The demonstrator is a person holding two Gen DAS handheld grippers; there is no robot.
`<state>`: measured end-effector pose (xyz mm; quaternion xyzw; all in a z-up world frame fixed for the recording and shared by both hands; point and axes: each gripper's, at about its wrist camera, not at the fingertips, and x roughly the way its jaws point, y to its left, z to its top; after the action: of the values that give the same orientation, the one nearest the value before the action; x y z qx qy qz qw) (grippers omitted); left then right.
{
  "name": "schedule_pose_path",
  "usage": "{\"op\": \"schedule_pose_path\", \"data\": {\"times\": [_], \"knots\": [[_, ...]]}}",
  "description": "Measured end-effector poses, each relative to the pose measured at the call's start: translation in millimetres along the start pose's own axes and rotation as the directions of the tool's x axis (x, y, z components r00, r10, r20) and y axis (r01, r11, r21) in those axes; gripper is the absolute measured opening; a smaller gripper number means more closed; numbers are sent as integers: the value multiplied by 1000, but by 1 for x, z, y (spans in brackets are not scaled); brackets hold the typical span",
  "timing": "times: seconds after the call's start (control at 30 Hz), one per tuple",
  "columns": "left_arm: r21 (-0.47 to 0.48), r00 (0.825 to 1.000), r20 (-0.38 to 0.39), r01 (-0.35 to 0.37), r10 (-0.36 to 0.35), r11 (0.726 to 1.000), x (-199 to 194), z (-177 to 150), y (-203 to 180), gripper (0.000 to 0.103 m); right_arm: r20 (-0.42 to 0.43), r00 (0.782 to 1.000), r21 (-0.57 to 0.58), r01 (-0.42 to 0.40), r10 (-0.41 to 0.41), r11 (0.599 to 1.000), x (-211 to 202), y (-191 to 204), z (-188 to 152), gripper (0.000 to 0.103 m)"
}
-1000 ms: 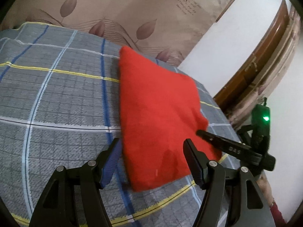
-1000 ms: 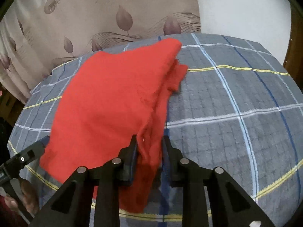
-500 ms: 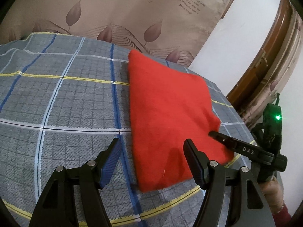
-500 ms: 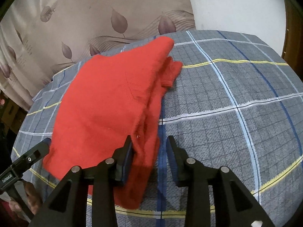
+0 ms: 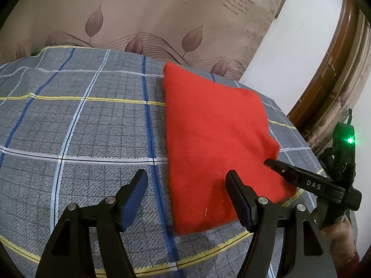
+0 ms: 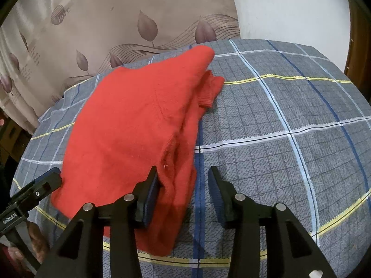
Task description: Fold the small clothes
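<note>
Nearest, left gripper (image 5: 186, 191): jaws apart and opening, near left corner of the garment lying between them, pads not pressing on it, nothing held

Right gripper (image 6: 183, 193): jaws opening, partly spread; loose red edge between them, brushing the inner pad of the left finger (image 6: 151, 195), right finger clear over bare cloth; grip let go or nearly so

Red knit garment (image 5: 215, 139): folded into a rough rectangle, flat on the bed, left and far edges straight; right-hand side in the right wrist view stacked in uneven layers (image 6: 183, 143), one ribbed end (image 6: 209, 90) poking out past the fold at the far right

Plaid bedspread (image 5: 81, 139): grey with blue, white and yellow lines, under the garment, bare to the left and to the right of it

Farthest: beige fabric with leaf print and lettering (image 5: 143, 23) behind the bed, white wall (image 6: 289, 9), brown wooden frame (image 5: 329, 69) at the edge

Risks, judged:
- knit fibres catching on the left pad of the right gripper as it draws away, dragging the top layer and undoing the fold
- layered right edge springing open once released, for want of pressing flat
- ribbed end left protruding, fold untidy unless tucked
- left gripper nudging the near corner out of square if lowered or closed carelessly
</note>
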<state>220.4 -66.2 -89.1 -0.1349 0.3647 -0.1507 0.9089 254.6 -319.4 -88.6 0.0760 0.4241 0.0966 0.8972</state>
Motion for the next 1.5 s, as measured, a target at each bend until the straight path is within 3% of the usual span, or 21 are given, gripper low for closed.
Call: {"op": "schedule_pose_path", "data": {"times": [0.13,0.3,0.4,0.57,0.67,0.73,0.87,0.93,1.03,1.27,1.4,1.5], "knots": [[20,1000,9,-3,2,1000,-3,0,-3,73,-1,1000,0,0,0,1000,0,0,0,39],[95,995,78,62,-70,994,-24,9,-5,77,-3,1000,1,-8,8,1000,-1,1,2,42],[142,996,54,62,-71,988,-23,22,-1,78,-4,1000,-1,-13,13,1000,-2,2,2,43],[59,977,-29,213,-212,975,-4,47,22,78,-5,1000,-1,-20,20,1000,-2,2,2,44],[-2,941,-86,328,-327,945,20,62,32,78,-6,1000,-2,-19,19,1000,-2,2,2,45],[-51,901,-149,404,-407,913,42,71,36,78,-6,1000,-1,-22,22,1000,-2,2,2,45],[-159,857,-218,440,-466,884,79,82,50,77,-7,999,8,-34,34,999,-3,1,2,46],[-180,841,-191,476,-506,861,82,89,56,78,-7,999,7,-40,40,999,-3,1,2,47],[-198,817,-210,503,-538,841,94,98,58,77,-8,999,7,-47,47,999,-3,0,2,49],[-134,794,-257,535,-551,834,120,113,38,76,-8,998,1,-55,55,998,-2,0,2,53],[-149,803,-240,525,-546,838,128,116,40,62,-12,998,0,-67,67,998,-2,0,2,58],[-160,810,-236,512,-537,844,128,115,44,54,-19,992,25,-124,124,992,-3,-6,5,67]]}}
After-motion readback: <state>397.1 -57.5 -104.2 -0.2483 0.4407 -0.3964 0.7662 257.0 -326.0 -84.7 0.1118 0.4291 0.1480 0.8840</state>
